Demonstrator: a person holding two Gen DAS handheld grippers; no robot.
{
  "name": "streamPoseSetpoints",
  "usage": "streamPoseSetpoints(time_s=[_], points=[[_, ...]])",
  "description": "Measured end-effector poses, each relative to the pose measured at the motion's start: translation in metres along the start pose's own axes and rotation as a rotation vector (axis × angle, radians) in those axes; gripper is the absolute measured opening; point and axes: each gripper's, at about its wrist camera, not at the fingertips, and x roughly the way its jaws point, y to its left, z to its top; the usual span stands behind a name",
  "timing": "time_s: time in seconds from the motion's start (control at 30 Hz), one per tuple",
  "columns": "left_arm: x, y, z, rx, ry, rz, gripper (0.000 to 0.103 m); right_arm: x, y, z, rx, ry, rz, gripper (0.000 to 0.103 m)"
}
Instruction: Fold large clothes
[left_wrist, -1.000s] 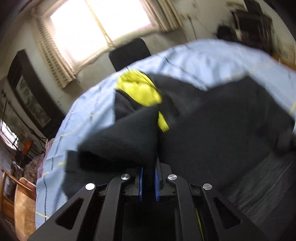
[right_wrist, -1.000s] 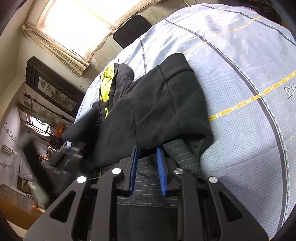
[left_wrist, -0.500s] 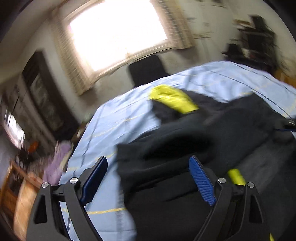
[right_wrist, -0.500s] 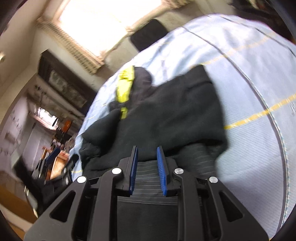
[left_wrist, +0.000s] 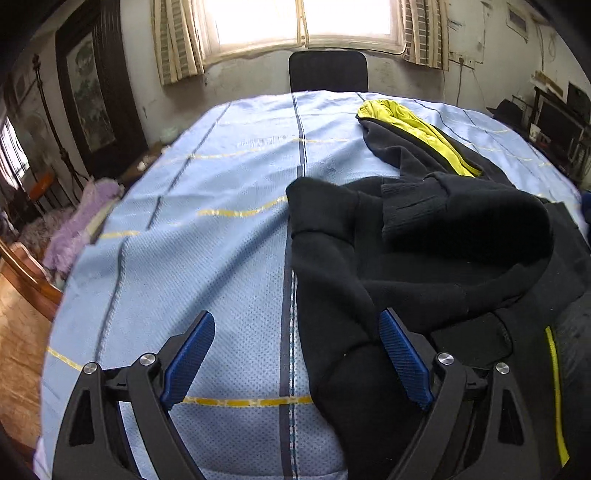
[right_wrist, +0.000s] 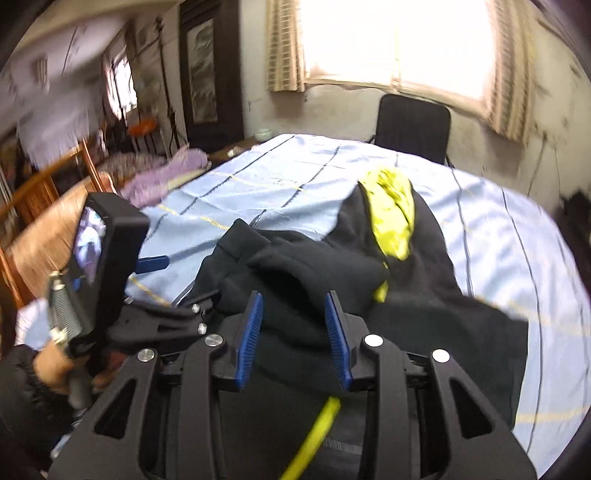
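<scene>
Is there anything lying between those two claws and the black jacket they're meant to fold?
Nothing visible. The left gripper is open over the jacket's near edge on the blue sheet. The right gripper, jaws opening, hovers right over the dark fabric.

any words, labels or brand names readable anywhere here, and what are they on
None can be read.
Woven lettering on the light blue sheet: too faint and small to read.
Black jacket with its yellow lining: no label or logo shows.
</scene>
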Motion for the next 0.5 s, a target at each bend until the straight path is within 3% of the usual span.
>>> streamPoseSetpoints(time_s=[0.2,0.33,0.5], points=[[0.009,0.015,0.001,-0.078,0.048,-0.088,0.092,0.058,0.023,0.016,-0.164,0.084,-0.109,0.036],[0.007,0.011,0.000,-0.060,0.041,-0.069,0.092,0.080,0.033,0.014,-0.257,0.103,-0.158,0.047],[0.008,0.009,0.001,-0.048,0.036,-0.050,0.093,0.082,0.042,0.009,-0.347,0.092,-0.179,0.049]])
